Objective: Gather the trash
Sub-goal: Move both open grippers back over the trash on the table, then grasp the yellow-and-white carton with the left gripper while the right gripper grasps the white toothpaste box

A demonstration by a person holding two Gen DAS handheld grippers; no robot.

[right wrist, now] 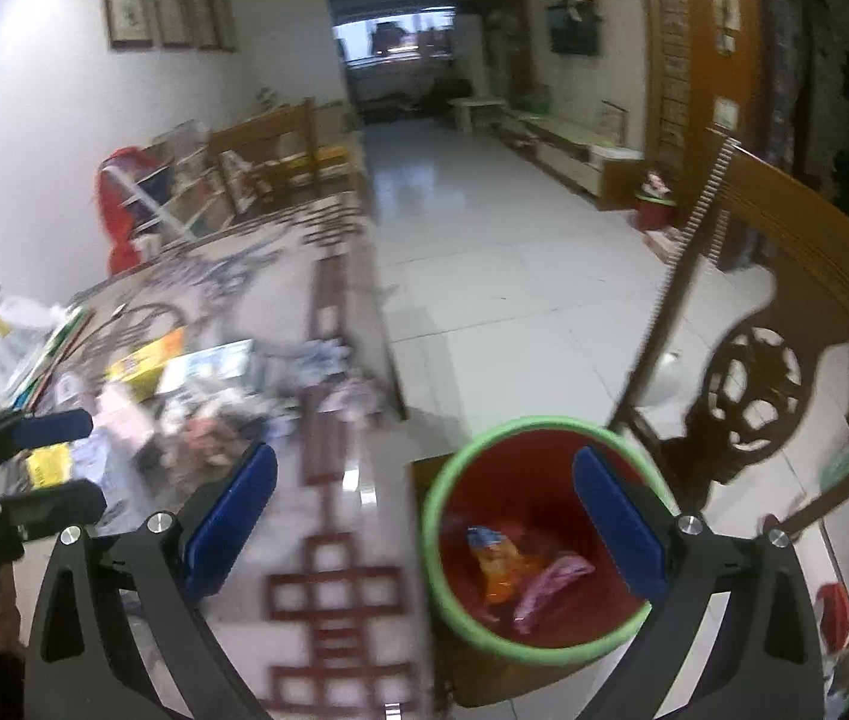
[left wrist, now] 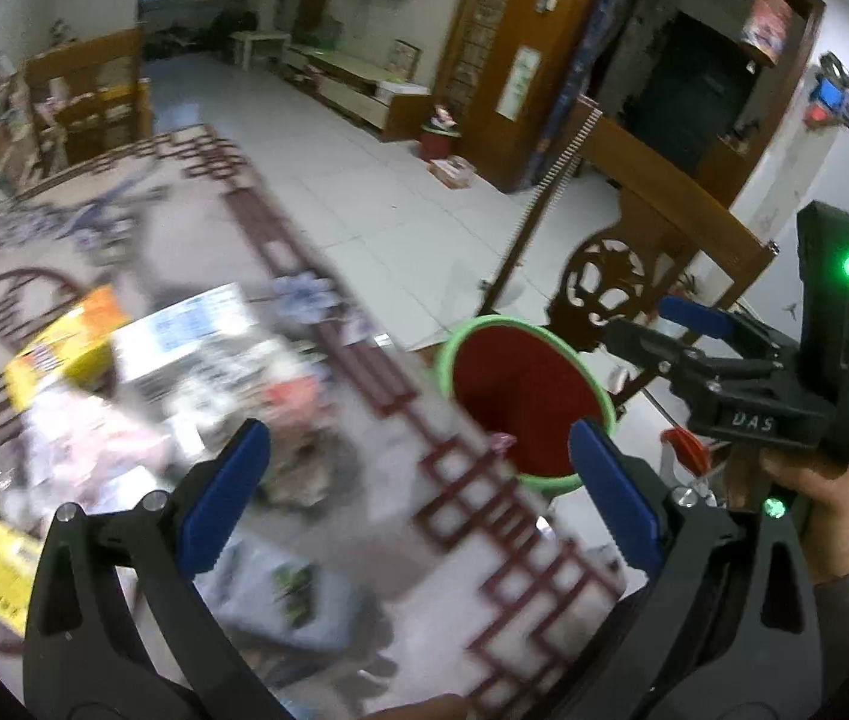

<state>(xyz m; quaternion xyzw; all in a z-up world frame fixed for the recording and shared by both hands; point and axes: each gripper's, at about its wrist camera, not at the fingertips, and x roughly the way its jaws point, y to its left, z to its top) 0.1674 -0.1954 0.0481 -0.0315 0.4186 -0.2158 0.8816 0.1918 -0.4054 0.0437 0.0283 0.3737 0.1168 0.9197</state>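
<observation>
A red bin with a green rim (left wrist: 502, 321) stands just past the table's right edge. In the right wrist view the bin (right wrist: 535, 423) holds an orange snack wrapper (right wrist: 499, 564) and a pink wrapper (right wrist: 550, 588). A blurred heap of wrappers and cartons (left wrist: 184, 372) lies on the table (right wrist: 202, 396). My left gripper (left wrist: 421, 438) is open over the table edge with nothing between its fingers. My right gripper (right wrist: 424, 462) is open and empty, its right finger over the bin's mouth. Each gripper shows in the other's view, the right one (left wrist: 646, 321) and the left one (right wrist: 73, 465).
The glossy table (left wrist: 484, 540) has a brown lattice pattern. A yellow box (left wrist: 64, 348) lies among the heap. A carved wooden chair (right wrist: 754, 384) stands right behind the bin. White tiled floor (right wrist: 484, 240) stretches beyond toward shelves and a low cabinet.
</observation>
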